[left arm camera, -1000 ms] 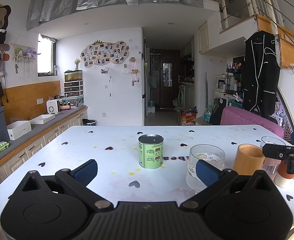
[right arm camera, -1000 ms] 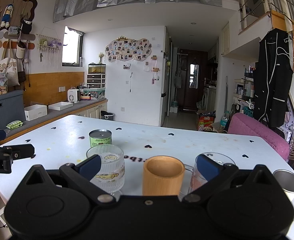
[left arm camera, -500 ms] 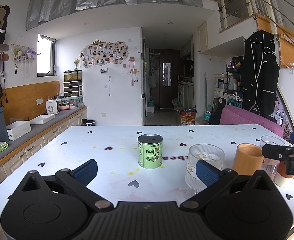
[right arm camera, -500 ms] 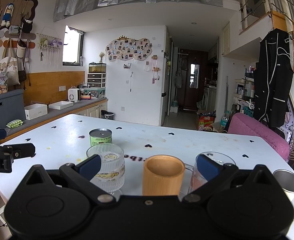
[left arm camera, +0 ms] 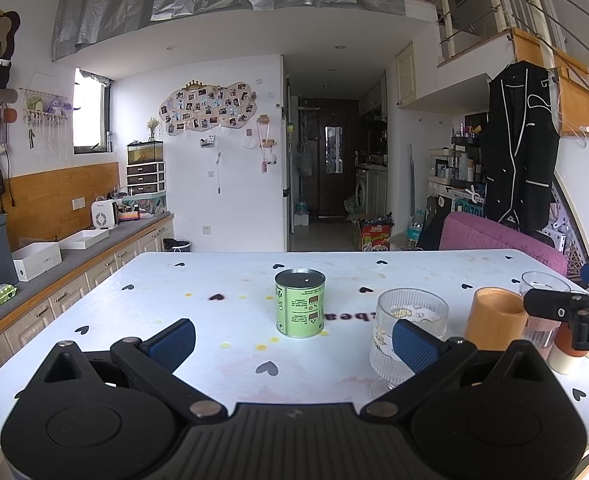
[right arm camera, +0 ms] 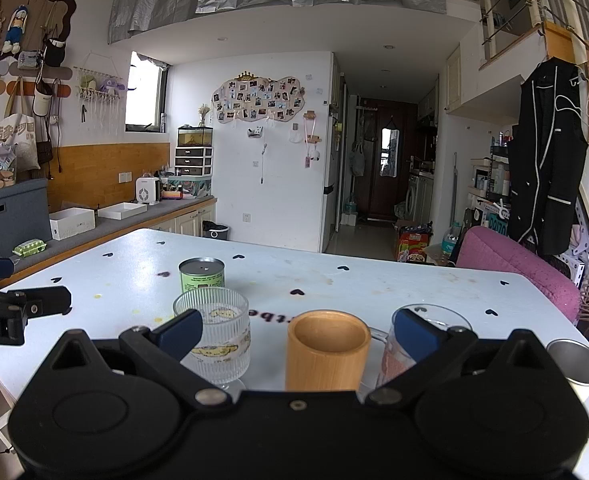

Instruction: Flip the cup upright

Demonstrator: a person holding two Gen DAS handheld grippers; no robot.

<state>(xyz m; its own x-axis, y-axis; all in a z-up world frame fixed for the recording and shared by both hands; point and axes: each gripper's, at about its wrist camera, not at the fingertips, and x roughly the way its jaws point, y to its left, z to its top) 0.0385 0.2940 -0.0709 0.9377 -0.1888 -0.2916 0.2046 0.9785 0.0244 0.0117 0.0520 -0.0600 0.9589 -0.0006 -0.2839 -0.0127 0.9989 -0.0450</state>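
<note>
A green tin-like cup (left arm camera: 299, 304) stands on the white table (left arm camera: 198, 280) with its closed end up and its label upside down. It is also in the right wrist view as the green cup (right arm camera: 201, 276), behind a ribbed glass. My left gripper (left arm camera: 292, 342) is open just short of the cup, which lines up with the gap between the fingers, and it holds nothing. My right gripper (right arm camera: 298, 330) is open too, with a bamboo cup (right arm camera: 326, 354) framed between its fingers and untouched.
A ribbed stemmed glass (left arm camera: 408, 330), the bamboo cup (left arm camera: 494, 318), a pink-tinted glass mug (right arm camera: 390, 352) and a steel cup (right arm camera: 576, 364) stand close together on the right. A counter (left arm camera: 74, 256) runs along the left; a pink chair (left arm camera: 498, 240) sits behind the table.
</note>
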